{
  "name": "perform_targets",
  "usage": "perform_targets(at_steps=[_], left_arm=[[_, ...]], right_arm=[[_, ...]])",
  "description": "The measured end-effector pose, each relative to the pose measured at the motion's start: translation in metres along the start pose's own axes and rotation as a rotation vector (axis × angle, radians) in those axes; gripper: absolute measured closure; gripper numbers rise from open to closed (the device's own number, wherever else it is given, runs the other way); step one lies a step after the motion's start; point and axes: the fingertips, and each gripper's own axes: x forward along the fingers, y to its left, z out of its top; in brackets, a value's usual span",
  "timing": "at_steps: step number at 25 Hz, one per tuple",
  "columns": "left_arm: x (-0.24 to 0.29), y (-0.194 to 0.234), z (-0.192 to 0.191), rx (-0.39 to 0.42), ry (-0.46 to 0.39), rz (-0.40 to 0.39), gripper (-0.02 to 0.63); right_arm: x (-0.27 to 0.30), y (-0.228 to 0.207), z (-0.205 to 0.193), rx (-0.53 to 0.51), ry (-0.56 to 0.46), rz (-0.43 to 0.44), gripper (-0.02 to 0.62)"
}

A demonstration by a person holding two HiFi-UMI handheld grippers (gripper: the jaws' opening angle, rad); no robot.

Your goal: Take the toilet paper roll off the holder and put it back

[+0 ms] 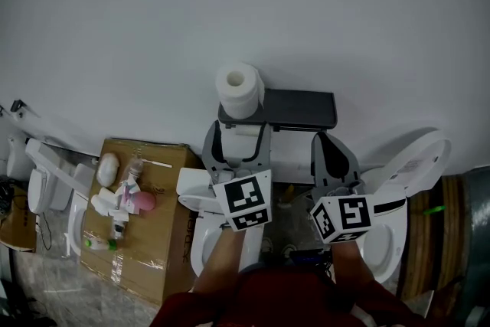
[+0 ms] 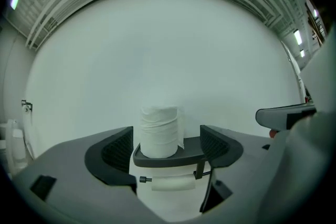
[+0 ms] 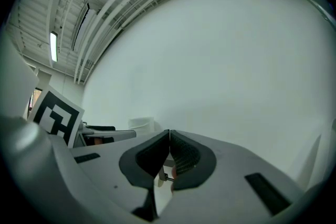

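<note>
While your left tongs [image 2: 167, 138] stand released, jaws apart, the roll [image 2: 159, 128] sits upright between them, touching neither pad, on the holder's shelf [image 2: 193, 151]. Lower roll [image 2: 170, 184] hangs just beneath. Your right tongs [image 3: 169, 145], beside the left, are clenched, empty.
</note>
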Motion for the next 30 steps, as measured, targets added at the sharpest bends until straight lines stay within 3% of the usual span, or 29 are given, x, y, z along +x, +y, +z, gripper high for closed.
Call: perform_targets(at_steps=[6,9,19,28,30], left_arm=[[0.036,0.004,0.000,-0.005,0.033,-0.007,0.108],[0.051,0.007,0.000,-0.018,0.035,-0.002,0.091],[0.094,0.013,-0.010,0.007,0.077,0.029,0.086],[0.091,0.021,-0.008,0.007,0.019,0.082,0.091],[0.091,0.021,-0.010,0.014,0.017,0.080,0.131]], right_arm=[[0.006,0.003,-0.003,-0.012,0.007,0.017,0.578],[0.007,0.001,-0.006,-0.013,0.015,0.010,0.577],[0.016,-0.011,-0.013,-0.013,0.031,-0.004,0.577],[0.018,-0.015,-0.017,-0.003,0.038,-0.019,0.578],[0.018,-0.015,-0.018,-0.002,0.039,-0.017,0.577]])
